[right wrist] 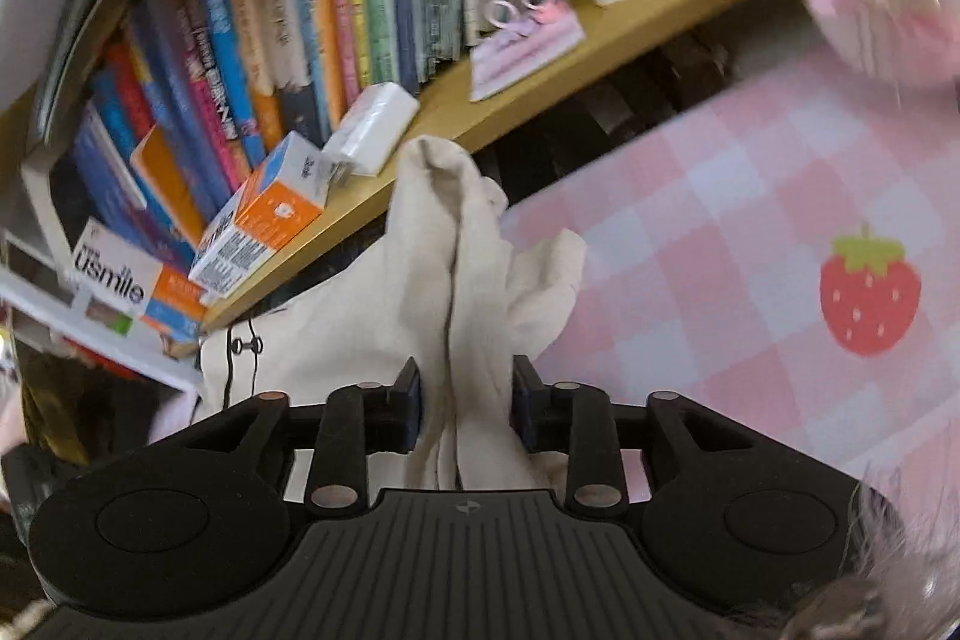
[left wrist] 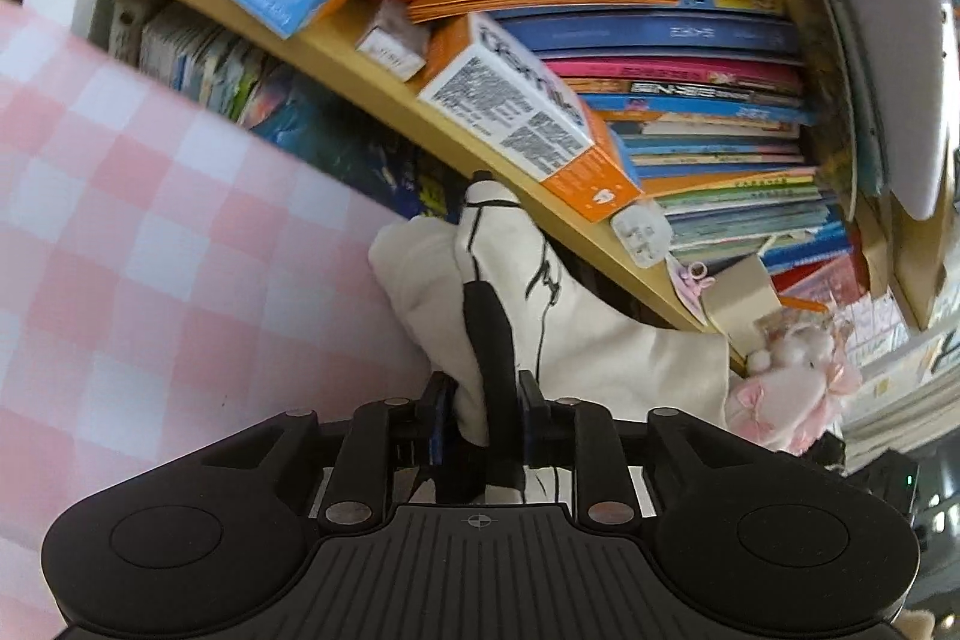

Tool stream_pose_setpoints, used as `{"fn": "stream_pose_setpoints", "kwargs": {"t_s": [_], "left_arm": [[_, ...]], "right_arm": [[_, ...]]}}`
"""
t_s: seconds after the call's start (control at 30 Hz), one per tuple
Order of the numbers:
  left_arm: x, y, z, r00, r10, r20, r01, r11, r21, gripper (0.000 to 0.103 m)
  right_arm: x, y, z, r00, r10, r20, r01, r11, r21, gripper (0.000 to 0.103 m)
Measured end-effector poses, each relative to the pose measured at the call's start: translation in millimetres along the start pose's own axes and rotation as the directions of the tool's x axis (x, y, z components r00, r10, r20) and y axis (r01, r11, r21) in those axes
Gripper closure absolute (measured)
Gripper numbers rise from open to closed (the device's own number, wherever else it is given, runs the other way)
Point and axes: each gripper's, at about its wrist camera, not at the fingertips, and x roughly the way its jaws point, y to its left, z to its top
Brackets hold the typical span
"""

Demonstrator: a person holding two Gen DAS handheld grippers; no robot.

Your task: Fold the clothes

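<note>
A cream-white garment with black line print point(left wrist: 576, 334) hangs bunched in front of a bookshelf, lifted off the pink checked cloth. My left gripper point(left wrist: 483, 400) is shut on a fold of it that has a black trim running through the jaws. In the right wrist view the same cream garment point(right wrist: 462, 268) rises in a pinched ridge, and my right gripper point(right wrist: 465, 400) is shut on that ridge. Both cameras are tilted, so the shelf runs diagonally. The rest of the garment drops out of sight below the grippers.
A pink and white checked cloth point(right wrist: 720, 232) with a strawberry print point(right wrist: 869, 293) covers the surface. The wooden bookshelf point(left wrist: 384, 88) holds several books and orange-white boxes point(left wrist: 528, 118) close behind the garment. A pink plush toy point(left wrist: 792, 376) sits at the right.
</note>
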Motion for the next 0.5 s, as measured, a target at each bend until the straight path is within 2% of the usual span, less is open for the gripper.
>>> {"fn": "stream_pose_setpoints", "kwargs": {"t_s": [0.07, 0.2, 0.27, 0.37, 0.47, 0.5], "left_arm": [[-1.1, -1.9, -1.9, 1.0, 0.026, 0.014, -0.026, 1.0, -0.012, 0.066], [-11.7, -17.4, -4.8, 0.994, 0.091, 0.055, -0.094, 0.994, 0.055, 0.057], [-20.0, -24.1, -7.0, 0.993, 0.095, 0.072, -0.1, 0.992, 0.077, 0.055], [-33.3, -32.6, -15.3, 0.991, 0.1, 0.085, -0.109, 0.989, 0.099, 0.052], [-47.2, -42.7, -30.8, 0.986, 0.128, 0.106, -0.143, 0.979, 0.144, 0.041], [-51.8, -46.6, -37.6, 0.983, 0.142, 0.118, -0.16, 0.973, 0.163, 0.04]], "right_arm": [[-0.4, -3.6, -1.0, 1.0, 0.009, 0.005, -0.009, 1.0, 0.027, 0.072], [-10.9, 2.1, -1.2, 0.999, -0.021, 0.04, 0.021, 1.0, 0.001, 0.054], [-18.4, 7.1, -0.9, 0.998, -0.033, 0.058, 0.035, 0.999, -0.029, 0.052], [-31.7, 17.7, -4.5, 0.993, -0.08, 0.082, 0.089, 0.99, -0.109, 0.052], [-49.1, 32.3, -15.1, 0.982, -0.143, 0.125, 0.168, 0.962, -0.216, 0.05], [-56.5, 36.4, -21.1, 0.975, -0.16, 0.152, 0.194, 0.949, -0.248, 0.048]]}}
